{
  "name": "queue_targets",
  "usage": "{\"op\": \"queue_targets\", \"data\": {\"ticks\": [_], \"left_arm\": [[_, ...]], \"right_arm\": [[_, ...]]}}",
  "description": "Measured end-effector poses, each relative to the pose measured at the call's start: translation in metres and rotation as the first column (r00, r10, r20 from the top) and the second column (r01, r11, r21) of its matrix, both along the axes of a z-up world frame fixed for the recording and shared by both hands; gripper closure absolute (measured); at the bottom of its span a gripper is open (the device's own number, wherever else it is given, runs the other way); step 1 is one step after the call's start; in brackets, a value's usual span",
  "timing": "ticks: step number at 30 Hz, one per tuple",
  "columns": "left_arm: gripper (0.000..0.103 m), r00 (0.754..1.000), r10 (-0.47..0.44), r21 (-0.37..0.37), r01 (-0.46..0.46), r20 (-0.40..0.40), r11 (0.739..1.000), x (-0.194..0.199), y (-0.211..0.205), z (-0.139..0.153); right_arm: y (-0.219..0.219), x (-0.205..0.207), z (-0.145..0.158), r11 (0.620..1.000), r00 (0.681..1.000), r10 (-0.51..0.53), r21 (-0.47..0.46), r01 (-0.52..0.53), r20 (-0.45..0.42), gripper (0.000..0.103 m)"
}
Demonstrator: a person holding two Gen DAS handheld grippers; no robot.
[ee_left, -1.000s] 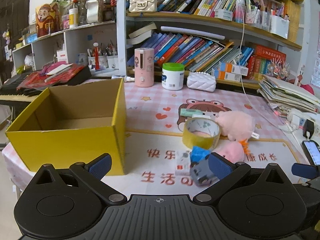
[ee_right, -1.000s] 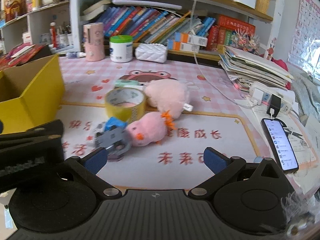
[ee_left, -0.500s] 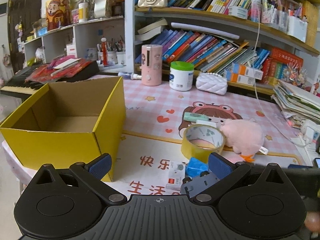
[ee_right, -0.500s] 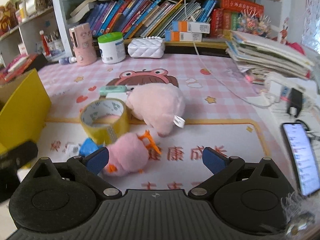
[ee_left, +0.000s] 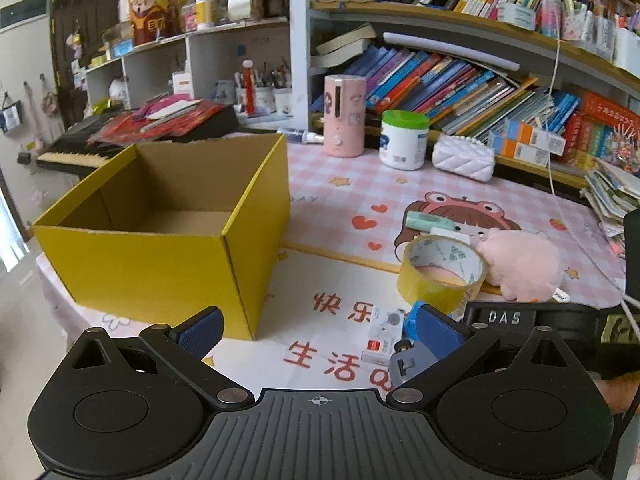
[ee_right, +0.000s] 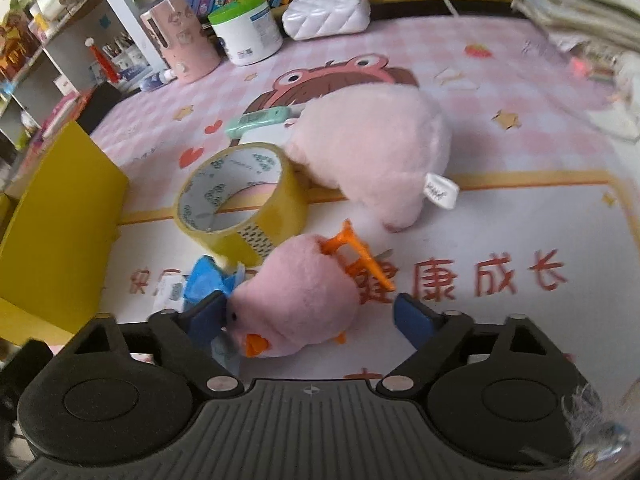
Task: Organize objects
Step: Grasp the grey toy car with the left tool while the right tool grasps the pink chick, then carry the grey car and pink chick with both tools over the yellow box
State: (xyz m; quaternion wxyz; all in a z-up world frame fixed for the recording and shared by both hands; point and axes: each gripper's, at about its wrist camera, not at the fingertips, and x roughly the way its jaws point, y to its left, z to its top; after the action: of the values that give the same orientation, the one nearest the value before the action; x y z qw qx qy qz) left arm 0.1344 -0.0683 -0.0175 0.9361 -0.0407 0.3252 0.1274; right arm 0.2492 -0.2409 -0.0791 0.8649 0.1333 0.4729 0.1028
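The right gripper [ee_right: 310, 316] has its jaws spread wide around a small pink plush duck [ee_right: 296, 300] lying on the table mat [ee_right: 500, 240]; the left blue pad touches the duck's head, the right pad stands apart from it. Just behind the duck sit a yellow tape roll [ee_right: 240, 200] and a bigger pink plush [ee_right: 372, 156]. The left gripper [ee_left: 318, 326] hangs wide open over the mat, holding nothing, with an open yellow cardboard box [ee_left: 160, 256] ahead to its left
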Motion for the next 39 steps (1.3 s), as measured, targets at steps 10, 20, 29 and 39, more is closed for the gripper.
{"op": "queue_targets", "data": {"ticks": [10,20,29,39], "left_arm": [[0.001,0.999,-0.04,-0.031,0.039,-0.031,0.999,0.013,-0.019,-0.008],[0.01,0.982,-0.139,-0.075,0.13,-0.131,0.989,0.043,-0.051,-0.036],[0.041,0.969,-0.099,-0.121,0.073,-0.224,0.99,0.059,-0.053,-0.057],[0.041,0.992,-0.102,-0.189,0.085,-0.08,0.978,0.034,-0.035,-0.029]], "right_arm": [[-0.018,-0.009,0.019,0.998,0.992,0.063,-0.018,-0.061,0.112,0.043],[-0.054,-0.024,0.041,0.991,0.968,-0.002,-0.129,0.036,0.252,0.042],[-0.064,-0.035,0.044,0.991,0.966,0.027,-0.135,0.009,0.258,0.042],[-0.045,-0.04,0.041,0.988,0.969,0.051,-0.151,-0.015,0.241,0.042]]}}
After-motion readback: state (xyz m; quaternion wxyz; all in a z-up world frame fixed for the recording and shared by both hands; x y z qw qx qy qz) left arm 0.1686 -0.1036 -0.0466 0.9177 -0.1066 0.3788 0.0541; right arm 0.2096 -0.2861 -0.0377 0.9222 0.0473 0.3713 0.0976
